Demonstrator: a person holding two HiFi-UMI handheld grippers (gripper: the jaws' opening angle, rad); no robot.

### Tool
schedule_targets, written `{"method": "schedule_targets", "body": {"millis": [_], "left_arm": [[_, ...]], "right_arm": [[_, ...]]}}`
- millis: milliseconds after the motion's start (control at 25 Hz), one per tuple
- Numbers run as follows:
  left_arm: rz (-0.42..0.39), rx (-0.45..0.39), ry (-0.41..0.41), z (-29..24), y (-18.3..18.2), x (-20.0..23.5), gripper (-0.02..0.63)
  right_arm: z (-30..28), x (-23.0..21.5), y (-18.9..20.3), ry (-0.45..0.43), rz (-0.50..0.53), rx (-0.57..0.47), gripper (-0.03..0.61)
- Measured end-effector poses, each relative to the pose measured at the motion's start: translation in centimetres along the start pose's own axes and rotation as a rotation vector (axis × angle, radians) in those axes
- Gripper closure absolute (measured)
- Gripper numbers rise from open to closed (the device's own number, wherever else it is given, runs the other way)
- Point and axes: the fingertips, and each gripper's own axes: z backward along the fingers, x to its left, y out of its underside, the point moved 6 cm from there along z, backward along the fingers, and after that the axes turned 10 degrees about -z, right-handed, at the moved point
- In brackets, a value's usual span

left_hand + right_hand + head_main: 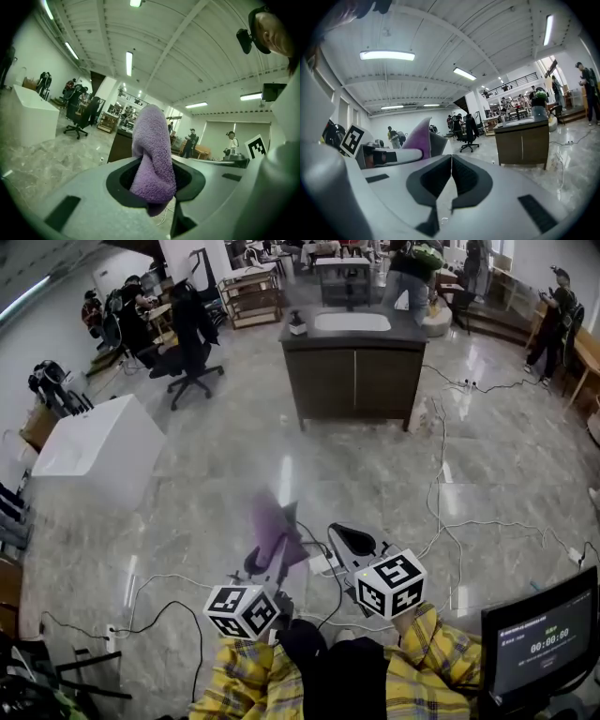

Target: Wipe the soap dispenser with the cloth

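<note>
Left gripper (152, 183) clamps purple cloth (151, 145); right gripper (451, 182) closed, empty. Soap dispenser (297, 322) sits well apart on vanity (354, 371): approach first, cloth tip forward, grip firm.

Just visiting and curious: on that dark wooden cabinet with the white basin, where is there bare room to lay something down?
Bare: the dark countertop right of the white basin, up to its right edge. Crowded: the left end, where the dark soap dispenser stands beside the basin.
</note>
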Motion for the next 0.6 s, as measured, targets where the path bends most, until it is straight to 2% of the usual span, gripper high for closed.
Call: {"method": "schedule_targets", "body": {"millis": [160, 320, 600], "left_arm": [[-0.003, -0.001, -0.015, -0.2, -0.3, 0.4, 0.526], [0.002, 0.005, -0.017, 0.1, -0.7, 2.5, 0.526], [0.018, 0.008, 0.004, -5.7, -2.5, 7.4, 0.526]], "right_arm": [[0.0, -1.4, -0.3, 0.028, -0.053, -0.020, 0.572], [-1.4, -0.8, 0.0, 0.050, -0.063, -0.021, 0.572], [-7.6, -3.3, -2.5, 0.077, -0.046, -0.014, 0.572]]}}
